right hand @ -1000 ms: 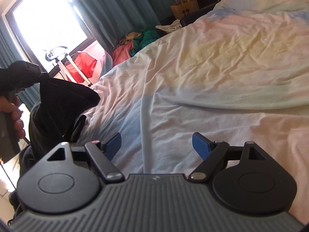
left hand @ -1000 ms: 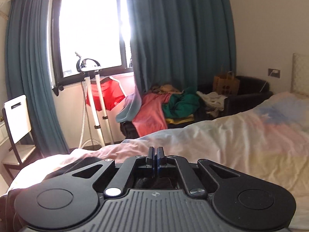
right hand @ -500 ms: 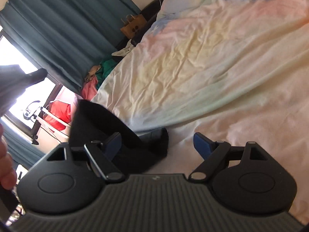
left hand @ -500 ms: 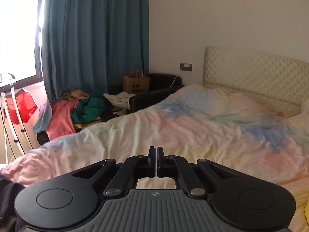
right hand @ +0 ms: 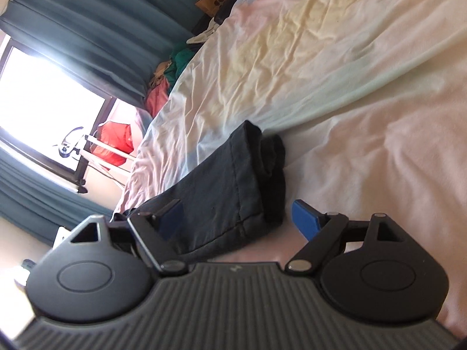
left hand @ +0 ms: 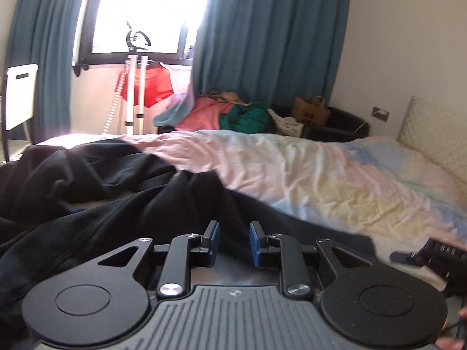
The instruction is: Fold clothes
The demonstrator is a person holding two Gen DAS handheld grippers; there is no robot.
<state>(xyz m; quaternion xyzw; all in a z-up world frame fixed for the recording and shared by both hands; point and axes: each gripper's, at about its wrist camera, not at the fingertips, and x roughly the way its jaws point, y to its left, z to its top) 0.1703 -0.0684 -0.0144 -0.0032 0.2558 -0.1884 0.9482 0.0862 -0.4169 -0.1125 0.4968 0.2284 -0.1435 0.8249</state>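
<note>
A black garment (left hand: 96,201) lay crumpled across the near left corner of the bed (left hand: 335,180), spreading from the left edge toward the middle. The left gripper (left hand: 233,243) hovered over its dark folds, jaws parting with a narrow gap; cloth lay beneath them but neither blue pad pressed on it. Beyond the far edge of the bed stood a garment steamer (left hand: 135,78) and a pile of coloured clothes (left hand: 224,112). In the right wrist view, the right gripper (right hand: 242,218) stood wide apart, a hemmed end of the garment (right hand: 221,186) lying between its pads on the pastel sheet; the left pad overlapped the fabric, the right pad stood clear, gripping nothing.
</note>
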